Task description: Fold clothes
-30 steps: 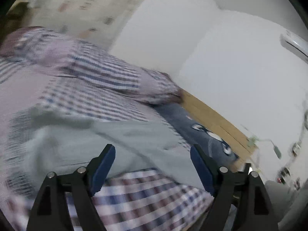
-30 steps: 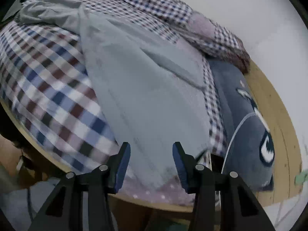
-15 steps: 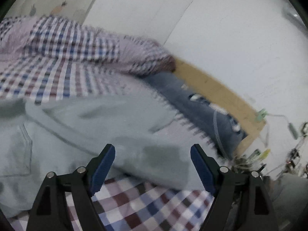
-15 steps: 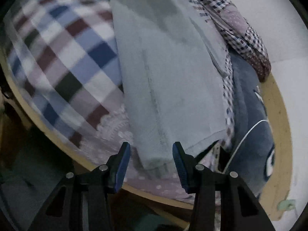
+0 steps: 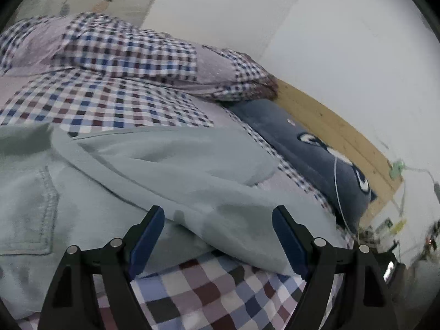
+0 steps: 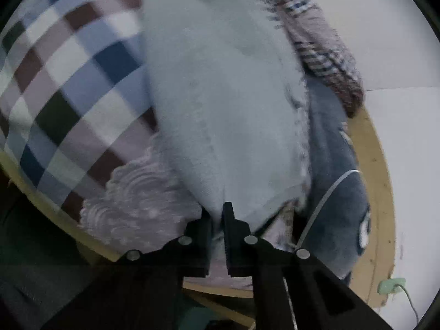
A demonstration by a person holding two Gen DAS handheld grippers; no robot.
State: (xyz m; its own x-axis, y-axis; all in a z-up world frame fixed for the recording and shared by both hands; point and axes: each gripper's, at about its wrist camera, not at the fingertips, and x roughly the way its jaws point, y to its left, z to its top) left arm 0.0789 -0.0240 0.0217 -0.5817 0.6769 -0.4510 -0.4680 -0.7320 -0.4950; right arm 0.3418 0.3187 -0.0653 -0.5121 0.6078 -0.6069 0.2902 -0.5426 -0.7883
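Left wrist view, left to right: a pale grey-green garment (image 5: 154, 176) lies spread on the checked bedcover (image 5: 209, 297), its stitched pocket (image 5: 30, 214) at far left and a folded edge running across the middle. My left gripper (image 5: 218, 233) hovers low over that fold, its blue-padded fingers (image 5: 147, 236) wide apart and gripping nothing. Behind are a checked pillow (image 5: 132, 52), then a dark blue cushion (image 5: 310, 154) against the wooden bed edge (image 5: 343, 134) at right.

Right wrist view, left to right: the bedcover (image 6: 68, 82) with its lace trim (image 6: 137, 192), then the garment (image 6: 228, 104) running up the middle. My right gripper (image 6: 217, 220) is pinched together on the garment's near hem. The blue cushion (image 6: 338, 192) lies just beside it, the wooden edge (image 6: 381, 192) beyond.
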